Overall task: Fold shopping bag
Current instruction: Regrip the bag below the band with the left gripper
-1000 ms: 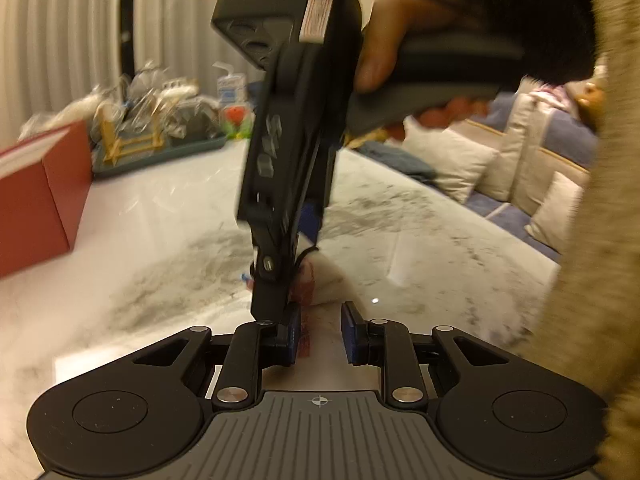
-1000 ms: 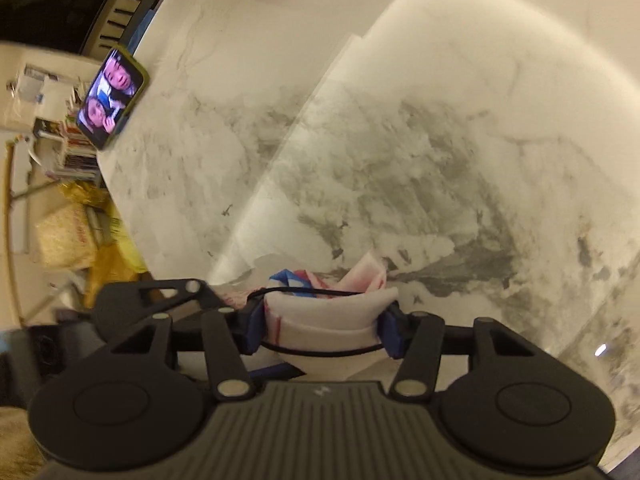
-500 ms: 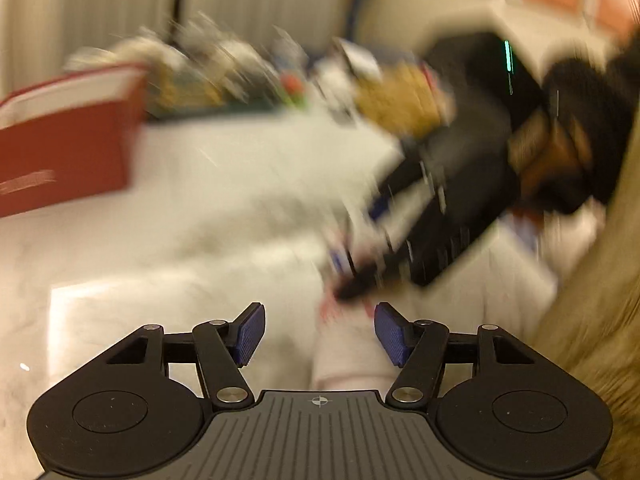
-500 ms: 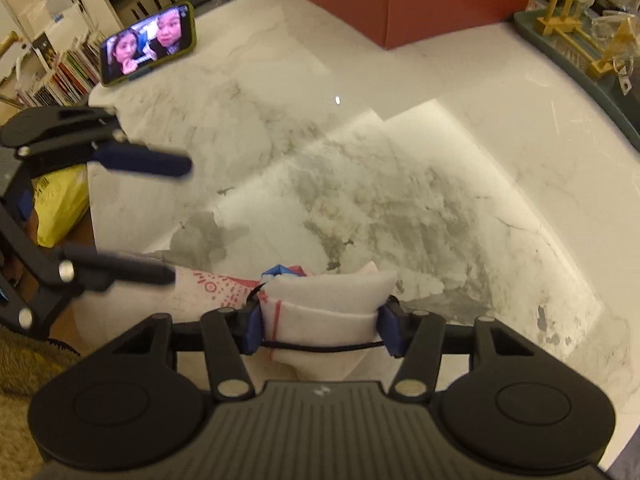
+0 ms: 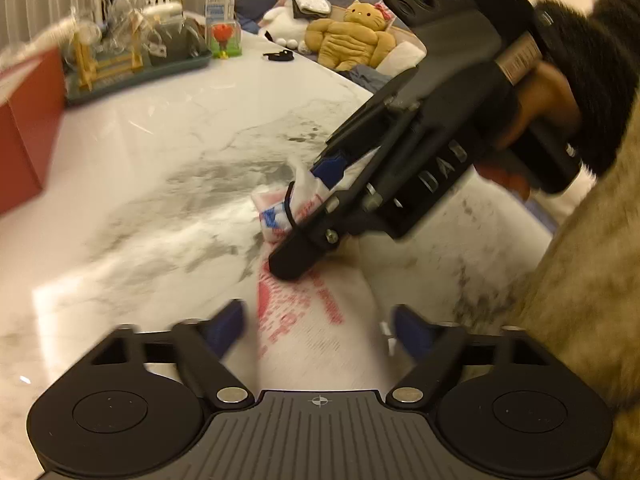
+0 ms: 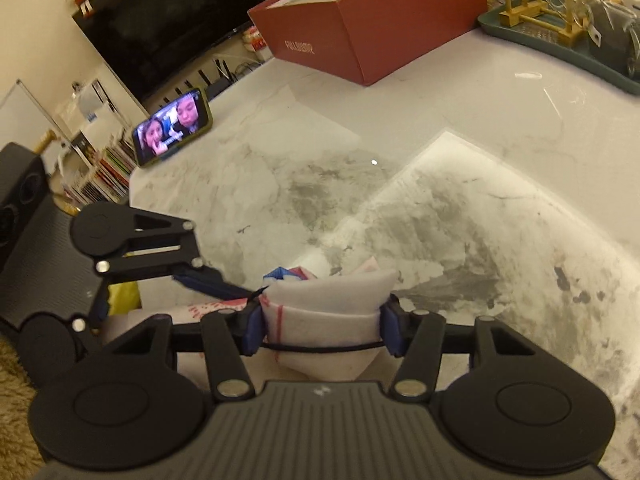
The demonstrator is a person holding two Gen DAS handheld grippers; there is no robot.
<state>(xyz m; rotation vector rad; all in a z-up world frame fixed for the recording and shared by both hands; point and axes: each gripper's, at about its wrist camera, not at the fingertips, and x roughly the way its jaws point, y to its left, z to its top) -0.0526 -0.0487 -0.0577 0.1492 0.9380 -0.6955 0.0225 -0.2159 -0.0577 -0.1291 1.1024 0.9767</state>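
The shopping bag (image 5: 308, 312) is white with red and blue print and lies as a narrow folded strip on the marble table (image 5: 160, 184). My left gripper (image 5: 320, 326) straddles the near end of the strip; its jaws are opening and the pads stand clear of the bag. My right gripper (image 5: 304, 216), held in a hand, is shut on the rolled far end. In the right wrist view the right gripper (image 6: 324, 328) squeezes that rolled bundle (image 6: 328, 304), and a thin black elastic cord (image 6: 320, 347) runs across beneath it. One blue finger (image 6: 208, 282) of the left gripper shows at the left.
A red box (image 6: 380, 28) stands at the far side, a green tray (image 5: 136, 72) of wrapped items beside it. A lit phone (image 6: 172, 132) leans at the table's edge. Plush toys (image 5: 352, 40) lie on a sofa beyond. A furry sleeve (image 5: 580, 320) fills the right.
My left gripper has gone from nearly shut to wide open and has drawn back along the strip. The right gripper has swung round, still shut on the rolled end.
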